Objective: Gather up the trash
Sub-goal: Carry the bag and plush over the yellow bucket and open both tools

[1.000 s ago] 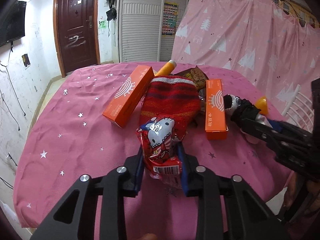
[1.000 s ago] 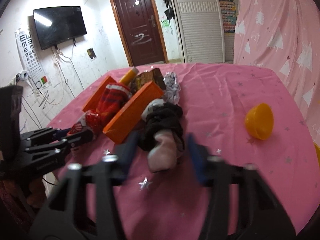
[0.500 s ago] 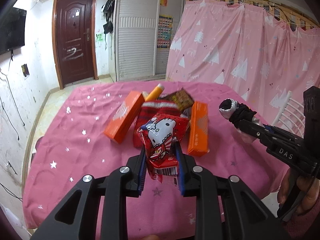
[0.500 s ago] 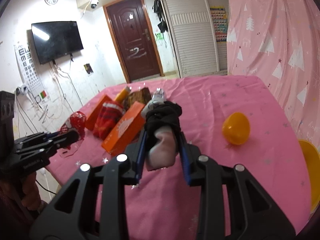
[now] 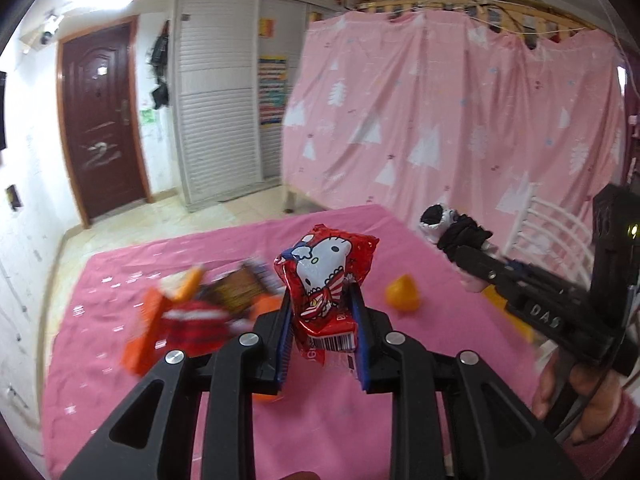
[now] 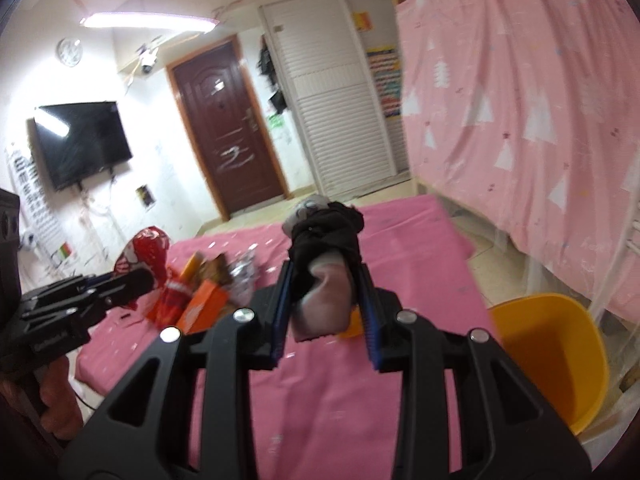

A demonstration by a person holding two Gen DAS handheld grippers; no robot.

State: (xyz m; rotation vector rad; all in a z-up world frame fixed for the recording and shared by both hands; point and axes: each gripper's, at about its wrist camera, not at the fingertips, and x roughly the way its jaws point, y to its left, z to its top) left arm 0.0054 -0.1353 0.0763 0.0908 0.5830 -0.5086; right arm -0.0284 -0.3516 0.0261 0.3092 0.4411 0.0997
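Note:
My left gripper (image 5: 320, 312) is shut on a red Hello Kitty snack wrapper (image 5: 326, 276) and holds it well above the pink table (image 5: 320, 420). It also shows in the right wrist view (image 6: 142, 260). My right gripper (image 6: 324, 300) is shut on a black and pale rolled sock (image 6: 326, 272), also lifted; the sock shows in the left wrist view (image 5: 452, 228) at the right. An orange bin (image 6: 548, 352) stands beside the table at the right.
On the table lie orange boxes (image 5: 146, 332), a red striped sock (image 5: 196, 328), a brown packet (image 5: 236, 292), crumpled foil (image 6: 244, 276) and an orange ball (image 5: 404, 298). A white chair back (image 5: 556, 232) is at the right.
Both grippers have risen from the table with their loads, the wrapper and the sock, and both views have swung to the right.

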